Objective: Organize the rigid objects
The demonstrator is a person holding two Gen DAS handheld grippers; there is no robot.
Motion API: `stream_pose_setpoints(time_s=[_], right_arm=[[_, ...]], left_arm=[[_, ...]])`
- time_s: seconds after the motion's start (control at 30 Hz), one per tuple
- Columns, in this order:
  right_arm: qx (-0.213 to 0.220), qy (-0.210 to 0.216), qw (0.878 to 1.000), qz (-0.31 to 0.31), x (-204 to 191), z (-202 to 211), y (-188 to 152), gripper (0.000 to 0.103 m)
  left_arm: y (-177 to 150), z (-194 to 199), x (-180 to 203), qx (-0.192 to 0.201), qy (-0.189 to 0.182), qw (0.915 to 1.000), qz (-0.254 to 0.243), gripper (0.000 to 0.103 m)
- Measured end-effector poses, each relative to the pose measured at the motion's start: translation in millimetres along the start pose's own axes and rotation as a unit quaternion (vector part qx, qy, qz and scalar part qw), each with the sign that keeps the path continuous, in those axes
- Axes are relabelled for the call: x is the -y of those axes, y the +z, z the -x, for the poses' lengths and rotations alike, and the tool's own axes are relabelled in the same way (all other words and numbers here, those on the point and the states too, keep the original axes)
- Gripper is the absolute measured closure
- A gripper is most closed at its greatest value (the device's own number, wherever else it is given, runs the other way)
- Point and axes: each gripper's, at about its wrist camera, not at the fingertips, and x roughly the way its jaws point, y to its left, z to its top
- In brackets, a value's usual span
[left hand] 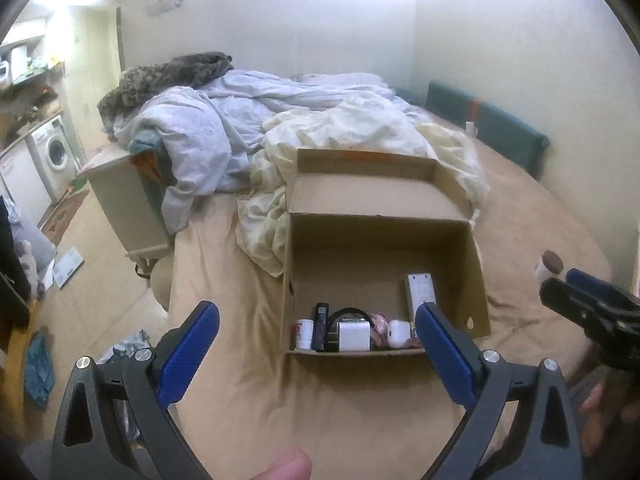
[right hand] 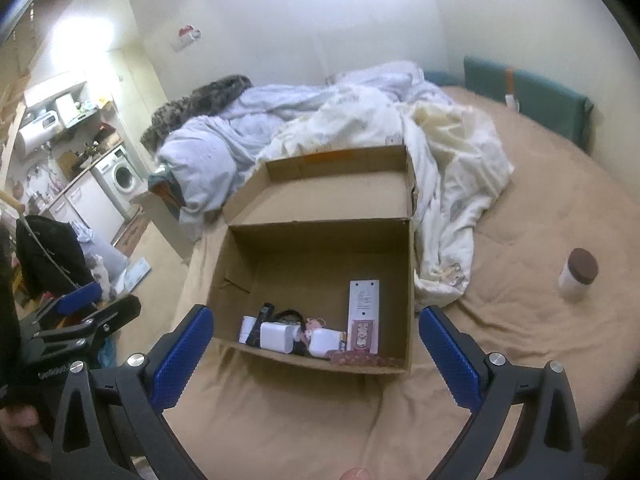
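- Tan bedsheet (left hand: 360,392) covered the bed (right hand: 540,216) that filled the foreground of both wrist views, its near edge cut off by the frame.
- Nearest the cameras, the left gripper (left hand: 318,326) and the right gripper (right hand: 316,330) each stood with two blue-padded fingers spread wide and nothing between them; both hung above the sheet, short of the box.
- A fingertip showed blurred at the bottom edge of each view; the hands were otherwise hidden.
- One open brown cardboard box (left hand: 478,280) lay on the sheet just beyond the grippers, its lid flap folded back.
- Along its near wall sat a row of small items, partly hidden by that wall: one white bottle with a red label (left hand: 305,333), one slim black device (left hand: 321,326), one white square charger (left hand: 354,336), one black looped band (left hand: 350,314), one pink patterned thing (left hand: 379,326) too blurred to identify, and one white rounded case (left hand: 399,333).
- One white flat remote-like bar (right hand: 364,300) lay beside them toward the box's right wall, a pink printed card (right hand: 363,334) at its near end.
- One white jar with a brown lid (right hand: 578,274) stood upright on the sheet, well apart from the box on the right.
- Beyond the box lay a rumpled cream duvet (left hand: 360,128) and pale blue bedding (left hand: 192,132).
- Farthest left, one white washing machine (left hand: 56,152) stood under cluttered shelves, overexposed and hard to read.
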Motion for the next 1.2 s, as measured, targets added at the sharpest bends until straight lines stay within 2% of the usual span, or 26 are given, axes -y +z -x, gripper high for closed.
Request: stream_pose_setpoints(time_s=[0.1,0.2,0.27,0.37,0.5,1.2], right_arm=[[0.017,-0.006,1.0,0.003,1,3,-13,0.0],[0.056,-0.014,0.998,0.013,2,7,-25,0.0],[0.077,-0.033,0.996,0.023,2,8,-31,0.0],[0.074,-0.038,0.996,0.018,2,3,-30,0.0],[0.063,-0.032,0.997,0.017,1,-2,-31,0.0],[0.054,-0.033,0.998,0.021,-5,-9,-37,0.0]], left_arm=[[-13,2,-1,0.017,0.005,0.9998,0.005,0.005],[-21,2,-5,0.037,-0.002,0.9991,0.022,0.005],[-23,1,-9,0.047,-0.001,0.9983,0.033,0.005],[-23,2,-8,0.065,0.01,0.9973,0.033,0.005],[-22,-4,-7,0.054,0.004,0.9981,0.031,0.001],[-25,-3,-6,0.054,0.003,0.9981,0.029,0.001]])
